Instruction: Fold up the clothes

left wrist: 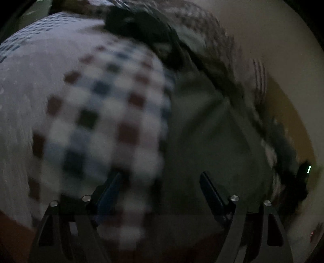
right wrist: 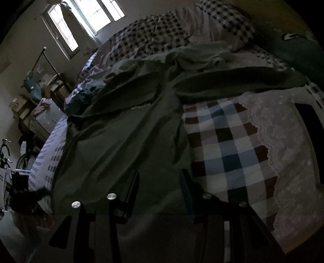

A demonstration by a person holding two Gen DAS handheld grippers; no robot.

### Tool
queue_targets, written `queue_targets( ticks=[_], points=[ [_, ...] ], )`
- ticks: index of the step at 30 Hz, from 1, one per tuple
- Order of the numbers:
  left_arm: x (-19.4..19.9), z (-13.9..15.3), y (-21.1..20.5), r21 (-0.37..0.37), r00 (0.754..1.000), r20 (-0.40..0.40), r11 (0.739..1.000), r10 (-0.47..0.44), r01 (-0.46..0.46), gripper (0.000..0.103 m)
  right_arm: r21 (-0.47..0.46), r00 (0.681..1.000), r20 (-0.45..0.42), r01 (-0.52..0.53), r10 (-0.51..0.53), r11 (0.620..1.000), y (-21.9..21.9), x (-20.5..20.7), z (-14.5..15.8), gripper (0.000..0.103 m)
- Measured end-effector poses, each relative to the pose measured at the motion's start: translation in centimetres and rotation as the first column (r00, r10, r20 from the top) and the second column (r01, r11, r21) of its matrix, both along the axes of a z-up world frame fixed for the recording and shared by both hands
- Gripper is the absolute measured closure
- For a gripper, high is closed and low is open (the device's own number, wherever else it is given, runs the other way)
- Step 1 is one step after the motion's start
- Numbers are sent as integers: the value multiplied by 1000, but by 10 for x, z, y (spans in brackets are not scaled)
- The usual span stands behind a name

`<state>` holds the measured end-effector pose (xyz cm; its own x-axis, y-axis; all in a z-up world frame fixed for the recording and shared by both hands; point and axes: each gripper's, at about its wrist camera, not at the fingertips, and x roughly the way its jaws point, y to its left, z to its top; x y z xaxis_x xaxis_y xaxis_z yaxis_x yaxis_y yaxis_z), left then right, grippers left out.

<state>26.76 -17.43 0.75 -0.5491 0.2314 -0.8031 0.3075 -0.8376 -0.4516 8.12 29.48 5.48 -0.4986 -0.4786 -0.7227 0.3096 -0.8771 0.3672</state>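
Observation:
A dark green shirt (right wrist: 121,131) lies spread out on the bed, its sleeves crumpled toward the far end. My right gripper (right wrist: 160,182) hovers low over the shirt's near hem, its fingers apart with green cloth showing in the gap. The left wrist view is motion-blurred. There the same green shirt (left wrist: 202,131) fills the right half, and my left gripper (left wrist: 162,182) stands wide open above the line where the shirt meets the checked bedcover (left wrist: 101,111). Nothing is held between its fingers.
The checked bedcover (right wrist: 222,141) with a white lace border (right wrist: 283,141) lies right of the shirt. A dark garment (left wrist: 137,22) sits at the far end. Left of the bed are a bright window (right wrist: 91,16), a basket (right wrist: 48,117), shelves and a bicycle (right wrist: 6,157).

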Motion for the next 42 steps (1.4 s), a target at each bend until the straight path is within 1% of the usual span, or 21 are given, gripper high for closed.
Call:
queue_targets(
  ticks=[3,5,7,8,9,11,13,15,17,18,19,20,22,24,27,31,33,37,38,41,42],
  points=[
    [6,-7,12,-16,999,48,1000,-7,8,38,35,1000,3,4,-4,999,16,6,3,59],
    [10,-10,16,-22,997,73,1000,-1,2,44,62,999,15,40,-41,997,35,10,1,59],
    [14,-14,20,-29,995,97,1000,6,-3,45,74,997,44,66,-70,995,51,16,-4,57],
    [16,-16,22,-32,994,109,999,9,-6,50,79,995,61,78,-82,994,59,19,-7,57],
    [17,-18,24,-35,993,120,999,13,-9,58,87,994,76,69,-76,994,62,23,-11,57],
    [21,-21,28,-42,989,144,999,20,-14,67,108,995,96,28,-39,994,60,34,-17,58],
    [22,-23,31,-44,986,163,999,20,-13,72,135,995,101,-25,11,991,52,46,-21,58],
    [21,-23,36,-53,985,171,999,14,-5,85,169,992,107,-79,62,982,44,58,-26,58],
    [20,-23,42,-66,984,180,998,3,9,93,219,990,110,-105,82,970,37,62,-32,60],
    [19,-23,44,-74,983,185,997,0,14,97,239,990,113,-109,84,965,34,62,-36,72],
    [18,-23,46,-82,982,190,996,-3,19,97,258,990,115,-112,85,960,32,62,-39,100],
    [17,-22,47,-87,981,194,996,-5,23,99,278,989,117,-116,86,954,29,62,-43,102],
    [20,-15,48,-72,984,179,997,-8,21,101,290,994,60,-105,91,951,28,69,-33,102],
    [24,-5,48,-52,988,155,998,-10,19,102,254,998,4,-62,63,965,37,78,-16,103],
    [31,11,48,-21,993,116,1000,-17,19,102,177,1000,7,-18,17,984,54,93,0,103],
    [53,52,52,44,998,21,997,-60,59,103,117,999,10,29,-31,993,72,107,23,103],
    [65,68,54,75,998,-21,995,-60,62,103,125,999,0,53,-53,991,80,110,33,103],
    [73,70,49,96,998,12,994,-55,54,102,174,998,3,63,-65,983,86,111,42,103],
    [75,65,50,74,997,46,996,-57,54,102,190,998,4,62,-64,980,84,111,41,103],
    [76,61,46,39,997,68,999,-34,31,101,195,997,22,64,-69,979,82,110,32,103],
    [77,60,45,27,997,75,999,-26,24,100,200,997,26,62,-69,978,80,110,29,101]
  ],
)
